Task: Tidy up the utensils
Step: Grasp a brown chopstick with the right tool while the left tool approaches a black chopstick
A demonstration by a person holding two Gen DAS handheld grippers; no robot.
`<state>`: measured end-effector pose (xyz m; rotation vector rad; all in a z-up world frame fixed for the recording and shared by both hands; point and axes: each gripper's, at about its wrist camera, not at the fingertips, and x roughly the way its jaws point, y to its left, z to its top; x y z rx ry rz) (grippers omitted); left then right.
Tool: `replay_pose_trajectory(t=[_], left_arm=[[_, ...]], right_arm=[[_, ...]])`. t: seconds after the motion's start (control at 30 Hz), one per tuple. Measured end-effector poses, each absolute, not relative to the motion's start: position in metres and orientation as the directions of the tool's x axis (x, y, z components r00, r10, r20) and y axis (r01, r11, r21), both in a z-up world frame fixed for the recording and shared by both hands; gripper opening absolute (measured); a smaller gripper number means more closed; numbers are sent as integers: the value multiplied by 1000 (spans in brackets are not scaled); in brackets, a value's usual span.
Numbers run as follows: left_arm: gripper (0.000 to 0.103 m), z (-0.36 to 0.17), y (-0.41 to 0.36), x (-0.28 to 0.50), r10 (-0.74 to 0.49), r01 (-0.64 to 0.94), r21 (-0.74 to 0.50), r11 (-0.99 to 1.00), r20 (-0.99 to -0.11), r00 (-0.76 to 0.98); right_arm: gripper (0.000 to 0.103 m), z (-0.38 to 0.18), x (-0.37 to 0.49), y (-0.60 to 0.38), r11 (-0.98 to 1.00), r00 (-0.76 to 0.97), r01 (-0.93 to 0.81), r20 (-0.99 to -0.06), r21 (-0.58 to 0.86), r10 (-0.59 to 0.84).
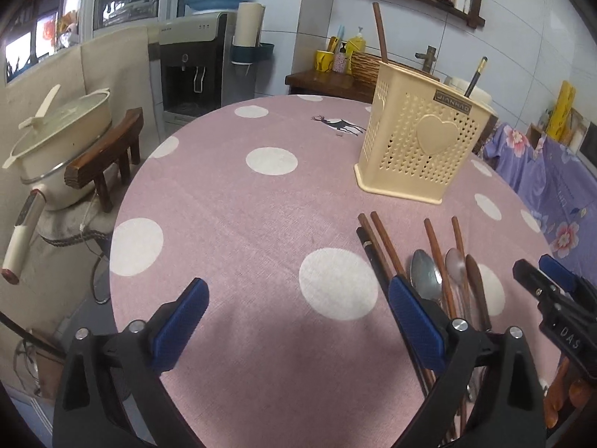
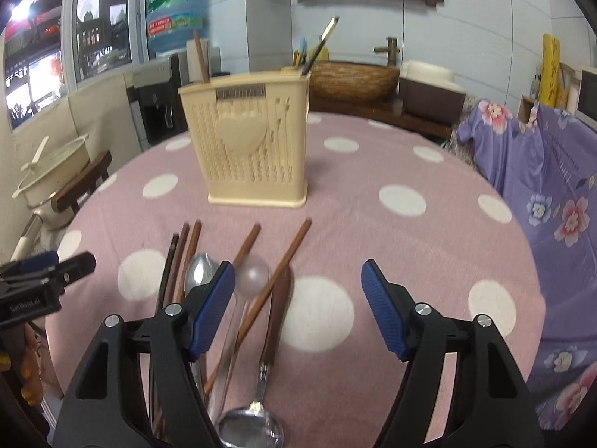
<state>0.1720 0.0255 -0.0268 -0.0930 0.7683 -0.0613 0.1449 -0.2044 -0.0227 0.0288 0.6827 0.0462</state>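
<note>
A cream perforated utensil holder (image 1: 421, 149) (image 2: 253, 142) with a heart stands on the pink dotted tablecloth (image 1: 242, 224) (image 2: 391, 246); a brown chopstick (image 1: 380, 31) and a dark chopstick (image 1: 474, 76) stick out of it. In front of it lie several brown chopsticks (image 1: 384, 246) (image 2: 294, 246), a dark chopstick (image 2: 168, 272), two metal spoons (image 1: 425, 274) (image 2: 203, 270) and a spoon with a wooden handle (image 2: 278, 317). My left gripper (image 1: 298, 310) is open over bare cloth, left of the pile. My right gripper (image 2: 298, 298) is open above the pile, with nothing gripped.
A cream pot (image 1: 63, 149) rests on a chair (image 1: 108, 156) at the table's left edge. A water dispenser (image 1: 194, 63) stands behind. A purple floral cloth (image 2: 541, 186) hangs off to the right. A basket bowl (image 2: 350, 78) sits on a wooden counter at the back.
</note>
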Motion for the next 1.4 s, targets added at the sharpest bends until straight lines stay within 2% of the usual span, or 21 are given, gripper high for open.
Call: replay_pose_trajectory(t=[0.07, 0.17, 0.3, 0.37, 0.43, 0.47, 0.57, 0.87, 0.97, 1.1, 1.4], left_arm=[[80, -29, 21, 171, -86, 34, -88, 996, -697, 712], [66, -34, 17, 170, -114, 54, -106, 993, -715, 690], [56, -40, 10, 171, -145, 81, -122, 989, -732, 666], [48, -42, 6, 173, -159, 94, -129, 987, -742, 652], [45, -44, 4, 172, -164, 98, -132, 986, -745, 647], [44, -44, 4, 171, -166, 100, -133, 986, -745, 646], [44, -44, 2, 170, -168, 103, -133, 986, -746, 644], [45, -42, 4, 167, -172, 103, -138, 985, -740, 650], [45, -41, 6, 165, -171, 102, -138, 985, -740, 651], [45, -41, 9, 164, -172, 98, -143, 985, -738, 652], [45, -42, 8, 166, -175, 99, -146, 984, -743, 646]], right_arm=[[64, -30, 145, -202, 999, 762, -38, -646, 38, 53], [59, -36, 144, -202, 999, 746, -27, -665, 24, 36], [56, -38, 148, -200, 999, 731, -29, -681, 35, 45], [50, -36, 152, -198, 997, 720, -50, -689, 65, 81], [43, -34, 157, -195, 985, 689, -87, -705, 152, 169], [36, -33, 161, -192, 973, 666, -112, -712, 201, 224], [31, -29, 177, -181, 953, 610, -157, -733, 260, 301], [29, -31, 257, -156, 994, 556, -36, -824, 104, 106], [22, -43, 275, -151, 998, 526, 16, -850, 56, 40], [21, -55, 286, -146, 998, 486, 38, -873, 56, 30], [19, -59, 290, -141, 997, 522, 67, -853, 27, -12]])
